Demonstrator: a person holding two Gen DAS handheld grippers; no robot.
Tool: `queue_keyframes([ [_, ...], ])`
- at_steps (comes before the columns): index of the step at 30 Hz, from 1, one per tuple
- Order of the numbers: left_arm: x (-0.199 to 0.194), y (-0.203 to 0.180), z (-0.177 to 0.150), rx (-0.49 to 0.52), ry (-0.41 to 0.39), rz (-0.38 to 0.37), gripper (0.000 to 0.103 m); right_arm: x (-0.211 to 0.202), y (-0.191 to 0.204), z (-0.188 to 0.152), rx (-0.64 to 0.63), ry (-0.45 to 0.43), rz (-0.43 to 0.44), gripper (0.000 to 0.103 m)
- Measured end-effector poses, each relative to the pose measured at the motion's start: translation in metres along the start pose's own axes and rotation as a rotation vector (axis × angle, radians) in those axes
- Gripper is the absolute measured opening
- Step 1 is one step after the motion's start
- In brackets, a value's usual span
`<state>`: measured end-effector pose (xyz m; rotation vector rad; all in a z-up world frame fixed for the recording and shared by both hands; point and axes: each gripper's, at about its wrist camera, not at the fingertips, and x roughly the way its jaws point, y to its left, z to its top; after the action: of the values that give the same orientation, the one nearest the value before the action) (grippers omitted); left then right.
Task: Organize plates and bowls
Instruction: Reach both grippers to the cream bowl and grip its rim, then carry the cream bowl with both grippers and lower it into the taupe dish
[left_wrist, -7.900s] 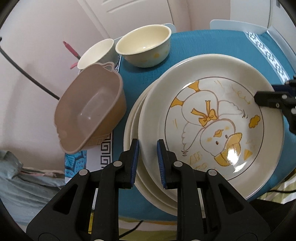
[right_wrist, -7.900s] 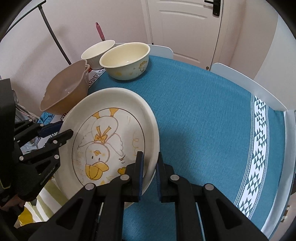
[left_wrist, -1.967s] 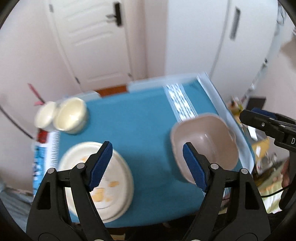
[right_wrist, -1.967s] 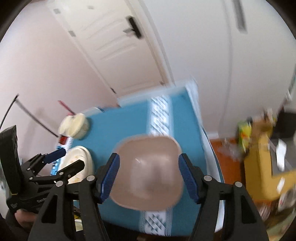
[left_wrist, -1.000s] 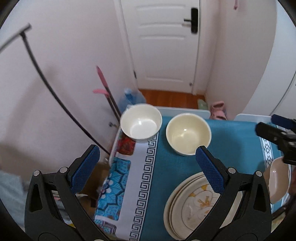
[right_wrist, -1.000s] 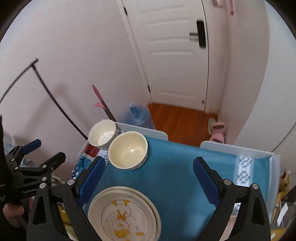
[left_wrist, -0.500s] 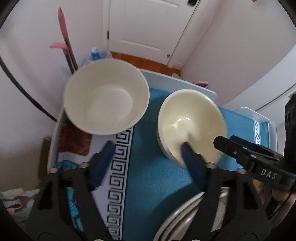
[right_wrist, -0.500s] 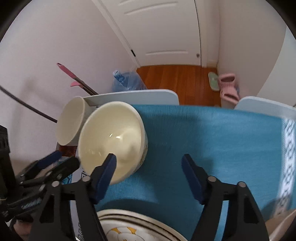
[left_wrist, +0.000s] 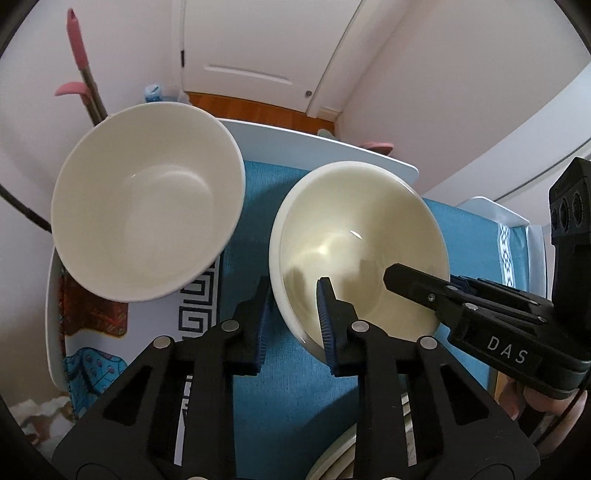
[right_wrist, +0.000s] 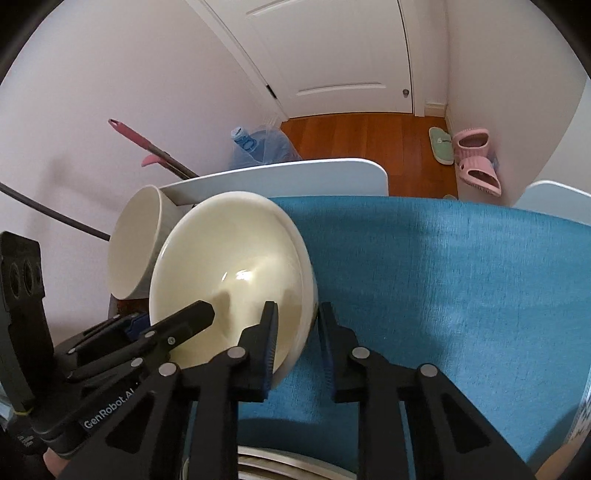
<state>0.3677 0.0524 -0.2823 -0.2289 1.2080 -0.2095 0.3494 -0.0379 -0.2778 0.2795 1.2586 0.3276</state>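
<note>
Both grippers clamp the cream bowl (left_wrist: 358, 254)!
Left gripper (left_wrist: 293, 314) and right gripper (right_wrist: 297, 332) have just closed, pinching opposite rim sides.

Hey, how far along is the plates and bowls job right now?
Done: plates sit stacked at the near table edge. In hand: the left gripper and the right gripper each straddle the rim of the cream bowl, jaws just closing on it from opposite sides. Left: lifting that bowl, and the white bowl beside it is untouched.
</note>
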Motion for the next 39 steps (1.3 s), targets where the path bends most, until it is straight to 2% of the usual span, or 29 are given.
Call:
queue_keyframes([
  [10, -0.019, -0.008, 0.005, 0.033, -0.051, 0.039, 0.020, -0.010, 0.006, 0.001, -0.027, -0.027, -0.003, 0.018],
  [16, -0.054, -0.030, 0.005, 0.066, -0.105, 0.045, 0.020, -0.047, 0.007, 0.000, -0.048, -0.086, 0.007, 0.018],
  [20, -0.081, -0.053, 0.000, 0.080, -0.149, 0.044, 0.020, -0.085, 0.003, -0.008, -0.065, -0.144, 0.013, 0.018],
  [26, -0.122, -0.119, -0.024, 0.112, -0.215, 0.040, 0.020, -0.150, -0.021, -0.033, -0.097, -0.211, 0.026, 0.019],
  [30, -0.134, -0.169, -0.045, 0.110, -0.239, 0.030, 0.020, -0.195, -0.053, -0.057, -0.121, -0.232, 0.018, 0.018],
  [39, -0.121, -0.274, -0.100, 0.111, -0.217, -0.020, 0.020, -0.255, -0.140, -0.111, -0.120, -0.241, -0.027, 0.018],
])
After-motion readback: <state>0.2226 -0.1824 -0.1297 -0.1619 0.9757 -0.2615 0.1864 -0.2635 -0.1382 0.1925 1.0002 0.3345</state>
